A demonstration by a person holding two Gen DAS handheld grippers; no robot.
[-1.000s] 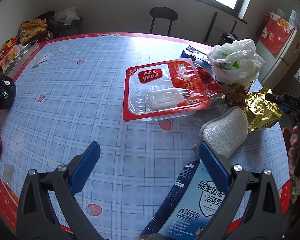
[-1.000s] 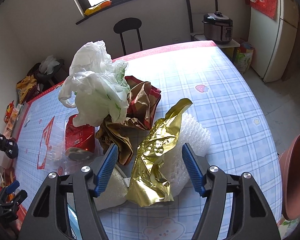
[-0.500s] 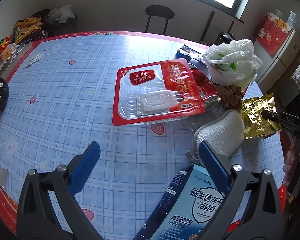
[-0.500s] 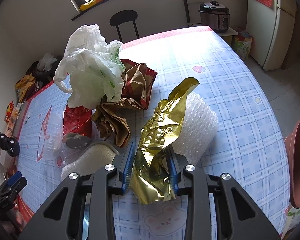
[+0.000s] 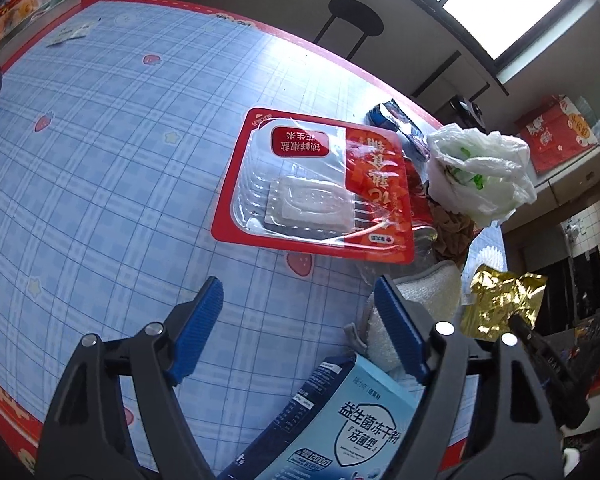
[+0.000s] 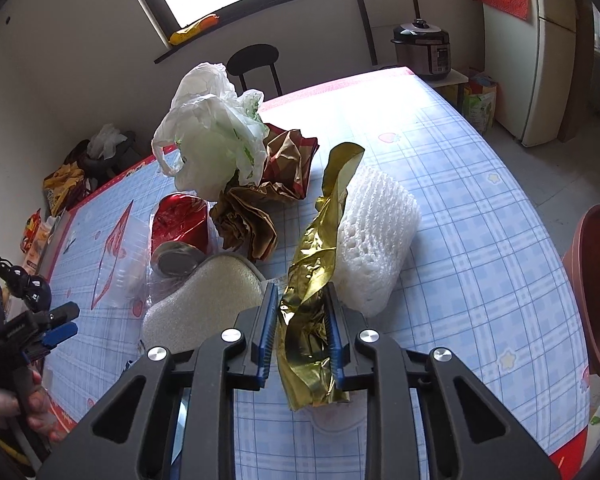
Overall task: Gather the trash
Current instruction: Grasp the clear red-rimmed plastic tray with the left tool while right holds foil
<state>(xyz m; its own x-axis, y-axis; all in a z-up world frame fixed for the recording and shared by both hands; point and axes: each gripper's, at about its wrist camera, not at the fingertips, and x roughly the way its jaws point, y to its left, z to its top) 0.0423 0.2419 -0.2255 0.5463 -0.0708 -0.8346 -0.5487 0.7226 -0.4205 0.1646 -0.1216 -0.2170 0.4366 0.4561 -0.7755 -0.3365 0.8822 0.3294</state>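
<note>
1. The right gripper (image 6: pixel 302 328) has its blue fingers (image 6: pixel 269 330) closing on the crumpled gold foil wrapper (image 6: pixel 314 276). The foil stands pinched between the two pads, its upper strip curling up and away, its lower end hanging just over the table (image 6: pixel 480 260).
2. The left gripper (image 5: pixel 300 332) has its fingers (image 5: pixel 198 330) apart and narrowing, with nothing between them but bare checked tablecloth. A light blue printed carton (image 5: pixel 340 420) lies just under its right finger, and a white sponge pad (image 5: pixel 424 300) lies just past that.
3. The step in hand, as I judge it, is the pick-up of the gold foil, the first piece out of the heap.
4. Around the foil: a white foam fruit net (image 6: pixel 374 240) touching it on one side, brown crumpled paper (image 6: pixel 256 216), a red can (image 6: pixel 178 224) and a white plastic bag (image 6: pixel 212 144) behind. The red-rimmed clear food tray (image 5: pixel 320 184) lies flat farther out.
5. The next move calls for a firm pinch, then a straight lift so the foil clears the foam net without dragging it, and a carry to wherever trash goes; I cannot tell where the bin is.
</note>
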